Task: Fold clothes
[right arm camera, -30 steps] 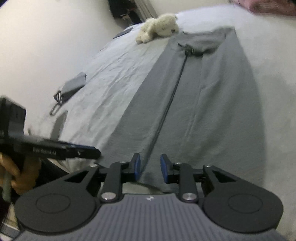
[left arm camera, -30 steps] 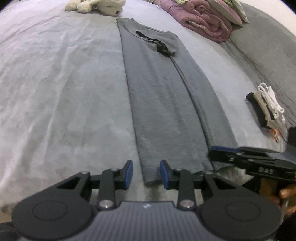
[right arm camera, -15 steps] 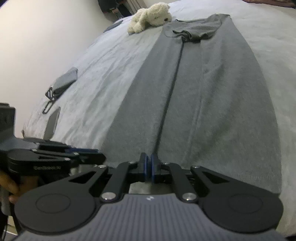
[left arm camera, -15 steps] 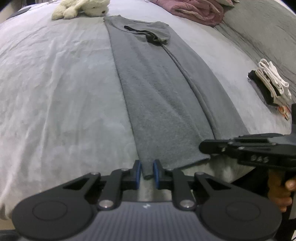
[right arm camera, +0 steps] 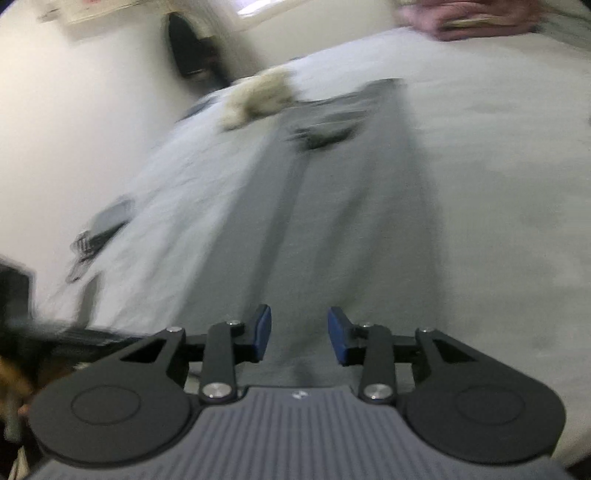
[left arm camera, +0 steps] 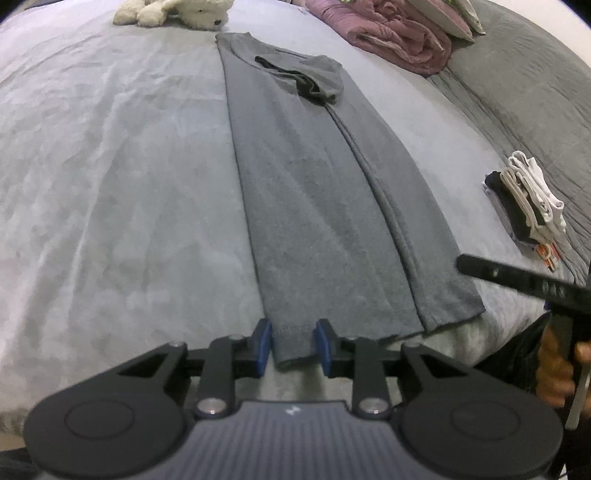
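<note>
Your grey garment (left arm camera: 314,206) lies lengthwise on the bed (left arm camera: 122,177), already folded into a long narrow strip. Your left tongs (left arm camera: 291,345) straddle its near hem corner, jaws opening, pads not pressing the cloth. Your right tongs (right arm camera: 299,334) are spread and opening over the hem in a blurred view, holding nothing. Next, likely pinch both corners and carry the hem toward the collar. A plush toy (left arm camera: 173,11), pink bedding (left arm camera: 399,37) and a small stack of folded clothes (left arm camera: 528,199) rest farther off.

A long garment (left arm camera: 317,206) lies on the bed (left arm camera: 110,177), a stuffed toy (left arm camera: 173,11) beyond its far end.
</note>
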`<state>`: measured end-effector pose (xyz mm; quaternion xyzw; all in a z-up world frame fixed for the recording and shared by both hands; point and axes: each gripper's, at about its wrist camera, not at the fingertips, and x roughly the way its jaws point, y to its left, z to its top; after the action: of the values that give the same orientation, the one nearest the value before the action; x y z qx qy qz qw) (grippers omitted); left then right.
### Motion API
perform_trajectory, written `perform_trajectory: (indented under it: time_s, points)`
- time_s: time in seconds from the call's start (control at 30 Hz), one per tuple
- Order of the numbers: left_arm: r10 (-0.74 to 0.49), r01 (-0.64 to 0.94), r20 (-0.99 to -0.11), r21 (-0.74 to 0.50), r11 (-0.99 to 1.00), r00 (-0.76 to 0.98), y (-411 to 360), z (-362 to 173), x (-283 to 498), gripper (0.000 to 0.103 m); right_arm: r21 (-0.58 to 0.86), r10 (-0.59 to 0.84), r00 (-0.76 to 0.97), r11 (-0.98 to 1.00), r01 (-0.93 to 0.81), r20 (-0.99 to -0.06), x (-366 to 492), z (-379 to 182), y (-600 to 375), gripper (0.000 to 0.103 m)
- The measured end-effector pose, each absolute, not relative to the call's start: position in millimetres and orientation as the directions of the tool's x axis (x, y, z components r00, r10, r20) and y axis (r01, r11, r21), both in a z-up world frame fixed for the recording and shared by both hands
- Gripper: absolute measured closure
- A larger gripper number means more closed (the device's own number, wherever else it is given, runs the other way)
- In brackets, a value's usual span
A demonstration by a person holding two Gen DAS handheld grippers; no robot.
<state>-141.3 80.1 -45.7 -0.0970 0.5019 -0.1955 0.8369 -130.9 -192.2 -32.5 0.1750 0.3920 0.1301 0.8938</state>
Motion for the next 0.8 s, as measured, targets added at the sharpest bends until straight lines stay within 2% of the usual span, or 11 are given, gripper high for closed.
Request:
perform_trajectory:
  time_s: [0.1,0.3,0.5,0.67,0.8]
  points:
    - [-0.442,0.218,-0.790,-0.384,0.897,0.425,80,-47,-142,0.076,0.390,0.287,0.674,0.921,0.002,-0.681,-132,-36,-222,0.064]
    - [-0.409,0.220,-0.800,-0.346,0.912,0.440,72,-50,-145,0.076,0.370,0.237,0.647,0.926,0.076,-0.725,-140,-51,-244,0.064]
    - [-0.345,0.210,-0.811,-0.277,0.938,0.473,56,-51,-145,0.075,0.365,0.249,0.636,0.929,0.056,-0.730,-147,-56,-238,0.058]
    - [-0.267,0.185,-0.820,-0.199,0.962,0.506,37,-51,-147,0.073,0.199,0.158,0.624,0.980,-0.004,-0.766,-151,-58,-215,0.062]
    - [-0.228,0.165,-0.824,-0.165,0.972,0.520,31,-52,-150,0.073,0.158,0.135,0.619,0.987,-0.018,-0.774,-155,-59,-212,0.065]
